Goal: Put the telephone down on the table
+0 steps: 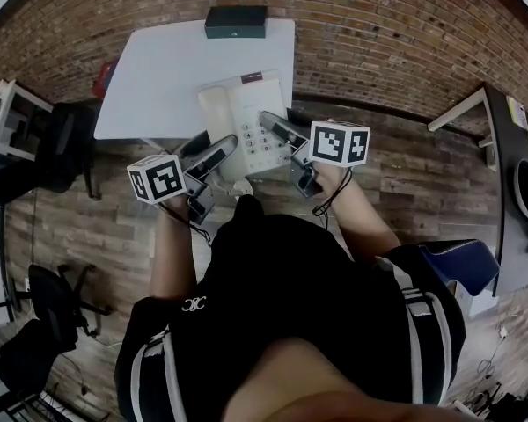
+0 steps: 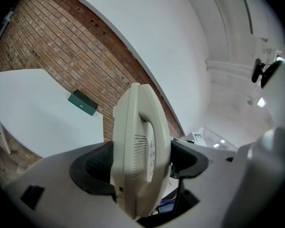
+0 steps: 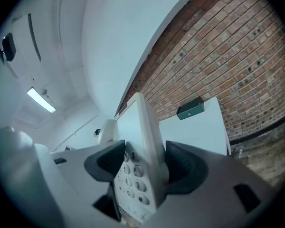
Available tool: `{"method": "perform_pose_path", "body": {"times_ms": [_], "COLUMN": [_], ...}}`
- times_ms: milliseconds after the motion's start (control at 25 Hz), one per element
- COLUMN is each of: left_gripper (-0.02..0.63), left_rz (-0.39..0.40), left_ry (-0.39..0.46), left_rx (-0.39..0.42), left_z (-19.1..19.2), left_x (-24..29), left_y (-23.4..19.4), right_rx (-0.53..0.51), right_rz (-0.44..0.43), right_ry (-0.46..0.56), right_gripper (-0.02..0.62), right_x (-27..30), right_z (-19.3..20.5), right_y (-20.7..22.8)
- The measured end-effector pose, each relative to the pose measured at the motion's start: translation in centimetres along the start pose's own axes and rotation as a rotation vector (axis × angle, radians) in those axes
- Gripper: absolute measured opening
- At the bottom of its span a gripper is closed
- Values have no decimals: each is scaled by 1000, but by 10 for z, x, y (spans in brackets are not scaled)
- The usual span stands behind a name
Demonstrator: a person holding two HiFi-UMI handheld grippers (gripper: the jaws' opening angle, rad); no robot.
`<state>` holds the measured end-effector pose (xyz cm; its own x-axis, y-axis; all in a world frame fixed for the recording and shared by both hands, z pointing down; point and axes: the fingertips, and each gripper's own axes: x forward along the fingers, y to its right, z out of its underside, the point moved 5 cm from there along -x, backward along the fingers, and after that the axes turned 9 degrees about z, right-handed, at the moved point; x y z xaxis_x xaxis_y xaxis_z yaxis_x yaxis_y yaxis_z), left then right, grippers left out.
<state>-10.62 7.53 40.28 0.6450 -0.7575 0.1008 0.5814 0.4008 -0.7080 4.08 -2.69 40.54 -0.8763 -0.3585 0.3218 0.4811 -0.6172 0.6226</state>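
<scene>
Telephone clamped from two sides: left gripper tight on the handset edge, right gripper tight on the keypad edge, no gap at any pad.

Only in the head view: both grippers at once, phone spanning between their fingertips, overlapping the near right corner of the white table and partly out over the wood-plank floor. Contact with the tabletop impossible to judge.

Only in the left gripper view: smooth cream handset, rounded, with a slotted grille and small round side buttons, pressed between black textured pads.

Only in the right gripper view: flat slab body with round grey keys, 3, 5, 6, 8, 9, 0 and # readable, between curved black pads.

Beyond the fingertips in all three: bare matte tabletop with straight edges, then a dark green box at the far edge, against the brick wall. Open white surface between fingertips and box.
</scene>
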Motion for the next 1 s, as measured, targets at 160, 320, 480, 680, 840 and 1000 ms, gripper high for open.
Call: {"method": "perform_pose_path", "body": {"times_ms": [160, 320, 480, 680, 840, 1000], "left_gripper": [374, 374, 374, 374, 374, 374], "left_rz": [11, 15, 14, 14, 18, 47], "left_ry": [-11, -16, -27, -48, -76, -117], "left_rx": [-8, -3, -10, -42, -67, -105], "left_z": [-17, -48, -71, -91, -108, -125], "left_x": [10, 19, 26, 38, 47, 61], "left_y": [-21, -44, -68, -96, -125, -154], "right_rx": [9, 19, 20, 39, 55, 96], "right_rz": [11, 17, 22, 51, 83, 118], "right_ry": [-3, 1, 1, -19, -34, -42], "right_gripper": [233, 233, 233, 233, 233, 233], "right_x": [22, 52, 76, 104, 129, 155], "right_z": [-12, -34, -55, -69, -79, -87], "right_y": [11, 17, 23, 36, 49, 65]}}
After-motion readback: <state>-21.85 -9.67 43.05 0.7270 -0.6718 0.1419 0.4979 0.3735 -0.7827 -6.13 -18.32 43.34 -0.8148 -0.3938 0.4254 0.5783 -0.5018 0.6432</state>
